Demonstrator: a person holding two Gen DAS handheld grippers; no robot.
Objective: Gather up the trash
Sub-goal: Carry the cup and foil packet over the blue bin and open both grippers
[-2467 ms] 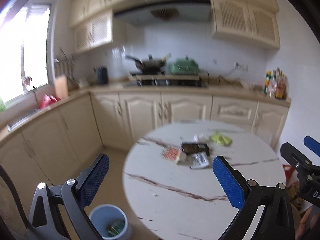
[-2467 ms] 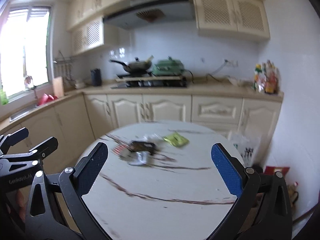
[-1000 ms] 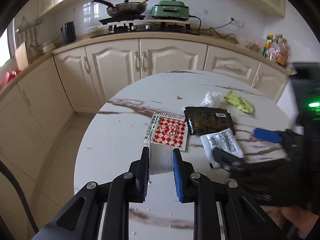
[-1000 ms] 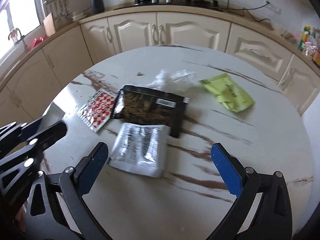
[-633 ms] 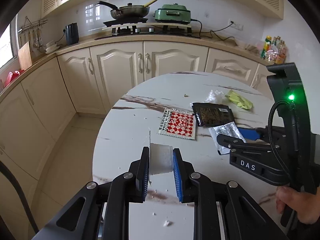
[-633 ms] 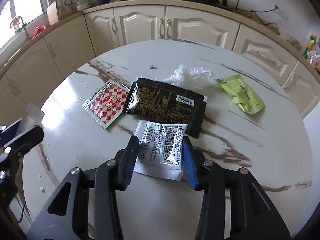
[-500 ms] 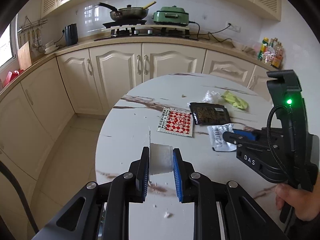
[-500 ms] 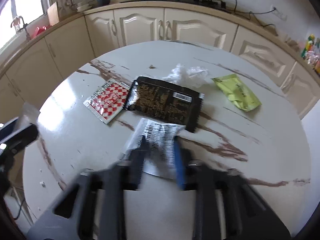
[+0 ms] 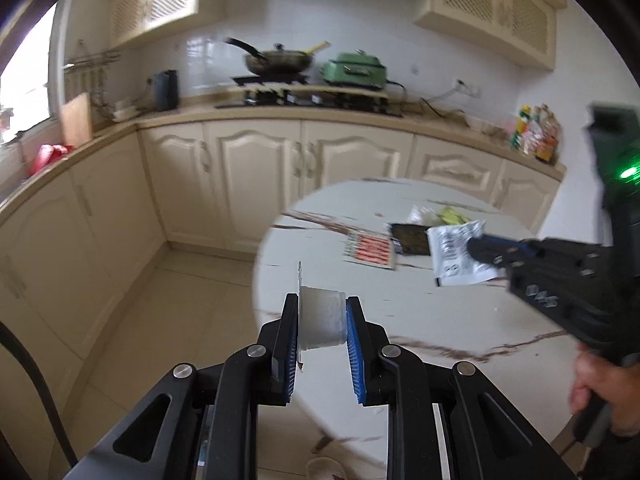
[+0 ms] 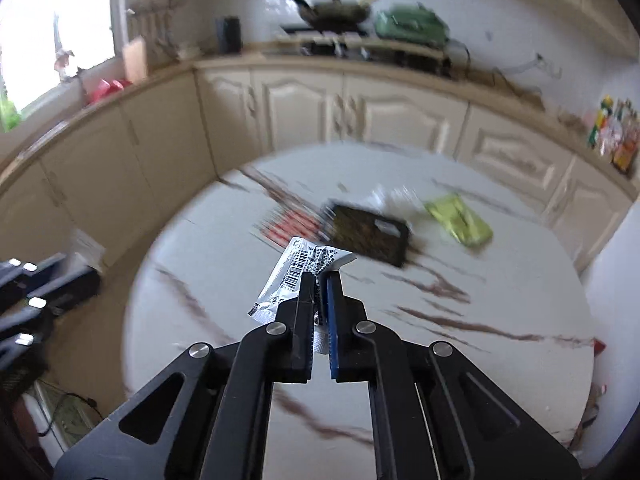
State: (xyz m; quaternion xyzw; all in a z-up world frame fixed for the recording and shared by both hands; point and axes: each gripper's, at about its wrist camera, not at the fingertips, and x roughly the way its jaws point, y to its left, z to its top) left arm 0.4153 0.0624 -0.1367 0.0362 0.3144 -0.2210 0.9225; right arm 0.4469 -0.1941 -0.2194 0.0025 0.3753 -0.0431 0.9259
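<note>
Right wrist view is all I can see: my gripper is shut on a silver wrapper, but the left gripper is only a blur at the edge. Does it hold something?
Observer: Yes. The left gripper is shut on a small white cup.
Operator: How does the cup sit between the fingers?
Observer: On its side, with its peeled lid standing up along the left finger.
Operator: And is my wrapper free of the table?
Observer: In the left wrist view it seems so: the silver wrapper hangs from the right gripper in the air, above the table.
</note>
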